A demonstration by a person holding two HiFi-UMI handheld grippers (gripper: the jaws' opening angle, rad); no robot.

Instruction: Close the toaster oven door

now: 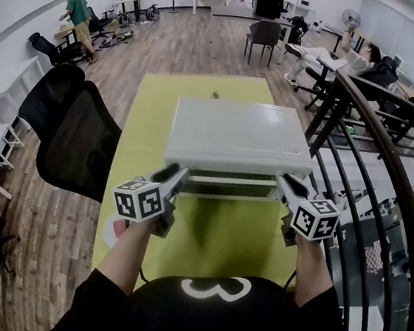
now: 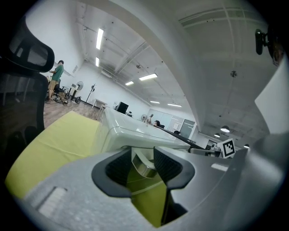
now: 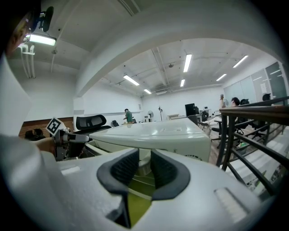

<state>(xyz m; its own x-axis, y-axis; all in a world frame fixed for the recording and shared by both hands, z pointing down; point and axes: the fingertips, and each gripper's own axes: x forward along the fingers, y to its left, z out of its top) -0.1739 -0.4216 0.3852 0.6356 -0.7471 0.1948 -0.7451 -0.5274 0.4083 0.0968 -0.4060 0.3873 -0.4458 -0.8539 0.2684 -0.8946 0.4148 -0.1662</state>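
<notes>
A white toaster oven (image 1: 233, 134) stands on the yellow-green table (image 1: 217, 240). Its door is up against the front, with the handle bar (image 1: 229, 178) just under the top edge; I cannot tell whether the door is fully shut. My left gripper (image 1: 179, 173) is at the bar's left end. In the left gripper view the handle bracket (image 2: 144, 163) sits between the pads of that gripper (image 2: 142, 170) with a sliver of gap. My right gripper (image 1: 284, 182) is at the right end. In the right gripper view its jaws (image 3: 144, 171) stand narrow, pressed on the cream handle end (image 3: 144, 161).
A black mesh chair (image 1: 77, 135) stands close at the table's left. A black metal railing (image 1: 385, 166) runs along the right, close to the right hand. Farther off are chairs, desks and people on the wooden floor.
</notes>
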